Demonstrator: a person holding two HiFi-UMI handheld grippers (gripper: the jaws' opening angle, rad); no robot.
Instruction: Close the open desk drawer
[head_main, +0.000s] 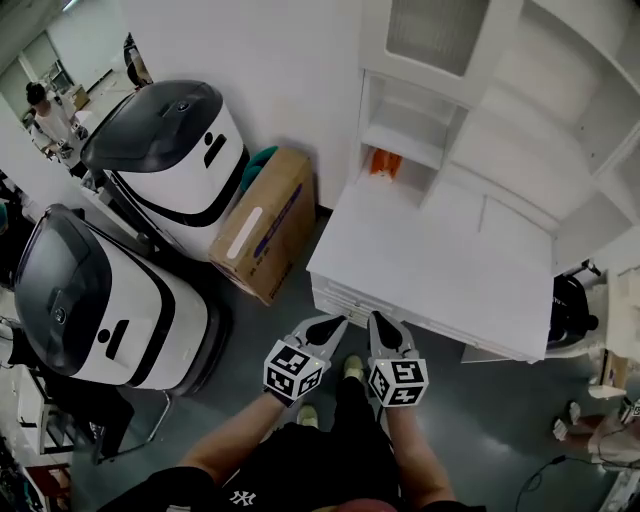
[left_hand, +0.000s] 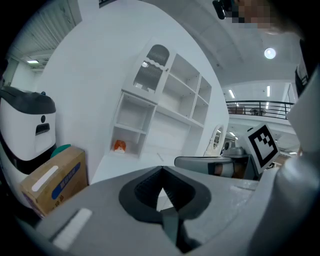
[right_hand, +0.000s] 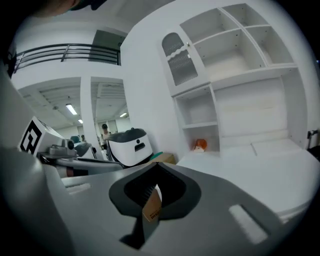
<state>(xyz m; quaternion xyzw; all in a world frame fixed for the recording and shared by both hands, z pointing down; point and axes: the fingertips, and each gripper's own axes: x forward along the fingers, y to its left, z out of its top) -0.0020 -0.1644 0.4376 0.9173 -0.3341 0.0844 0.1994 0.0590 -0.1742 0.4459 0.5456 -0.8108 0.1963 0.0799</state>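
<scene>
Black top (head_main: 300, 465); grey left gripper (head_main: 335, 323)

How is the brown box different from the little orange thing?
The cardboard box is brown and big; the orange thing is small. The cardboard box sits on the floor beside the desk; the orange thing sits in a shelf cubby on it. Both are close to the white wall.

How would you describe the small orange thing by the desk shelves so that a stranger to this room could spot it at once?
Find the white desk against the wall and the white shelf unit standing on its back. In the lowest open compartment at the unit's left end sits a small orange thing. It is the only coloured item among bare white shelves.
</scene>
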